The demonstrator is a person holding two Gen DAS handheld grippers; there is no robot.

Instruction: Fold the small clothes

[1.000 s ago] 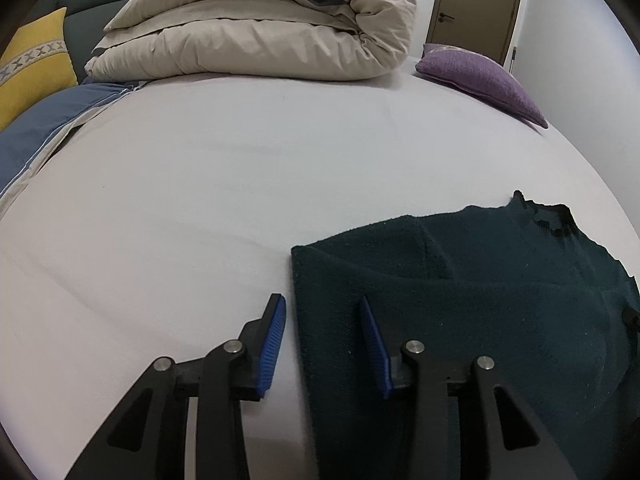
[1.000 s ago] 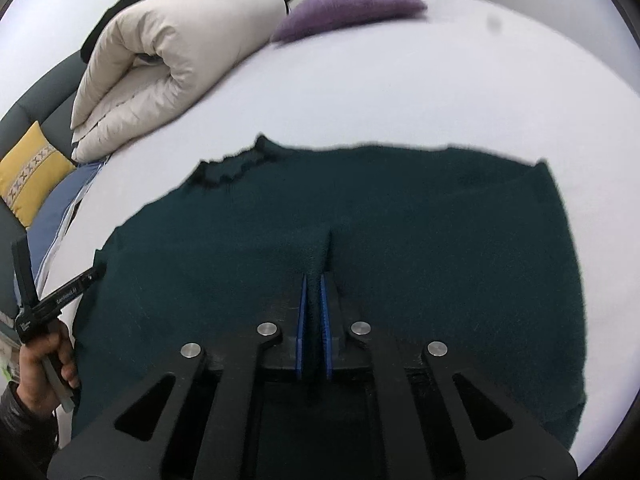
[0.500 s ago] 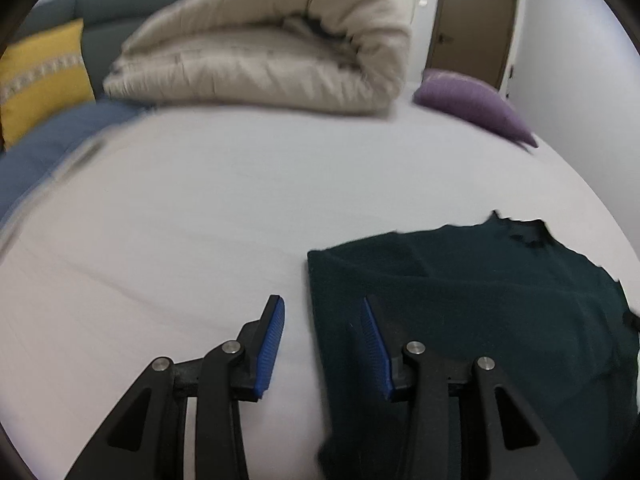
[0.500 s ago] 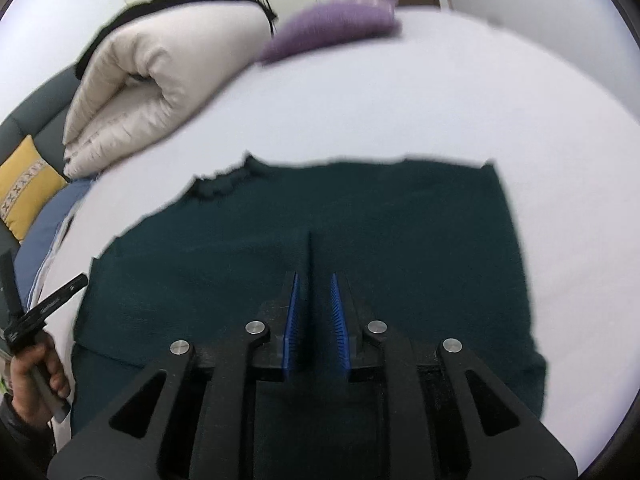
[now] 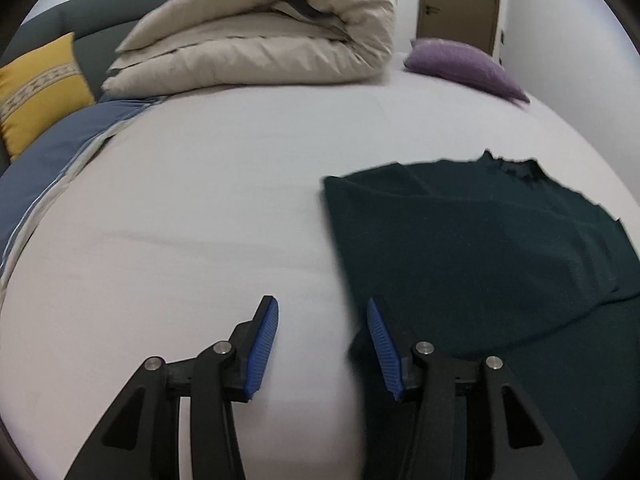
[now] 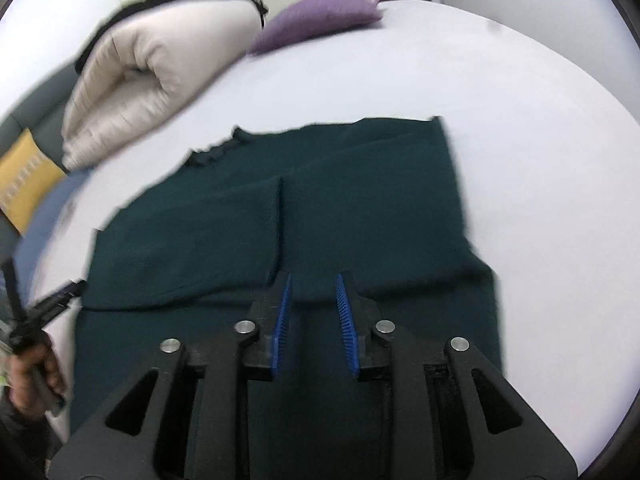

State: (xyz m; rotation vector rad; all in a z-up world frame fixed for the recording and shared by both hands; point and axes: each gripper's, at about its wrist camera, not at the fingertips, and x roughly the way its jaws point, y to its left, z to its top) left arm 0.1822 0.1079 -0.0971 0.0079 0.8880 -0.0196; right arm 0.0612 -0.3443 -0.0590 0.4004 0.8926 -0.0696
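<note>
A dark green sweater [image 6: 360, 208] lies flat on the white bed sheet [image 6: 520, 140], both sleeves folded in over its front, their edges meeting along a middle seam. My right gripper [image 6: 312, 292] is open and empty, just above the sweater's near part. In the left wrist view the sweater [image 5: 480, 248] lies to the right. My left gripper [image 5: 320, 320] is open and empty over the sheet [image 5: 200, 200], its right finger at the sweater's left edge. The left gripper [image 6: 60, 300] also shows at the left edge of the right wrist view, held in a hand.
A rolled beige duvet [image 5: 260, 40] lies at the far side of the bed. A purple cushion [image 5: 464, 64] sits to its right. A yellow cushion [image 5: 36, 88] and a blue cover [image 5: 52, 160] are at the left. A brown door [image 5: 460, 0] stands behind.
My right gripper has opened and let go of the sleeve edge, which now lies flat, and has drawn back. My left gripper has pulled back from the sweater's left edge.
</note>
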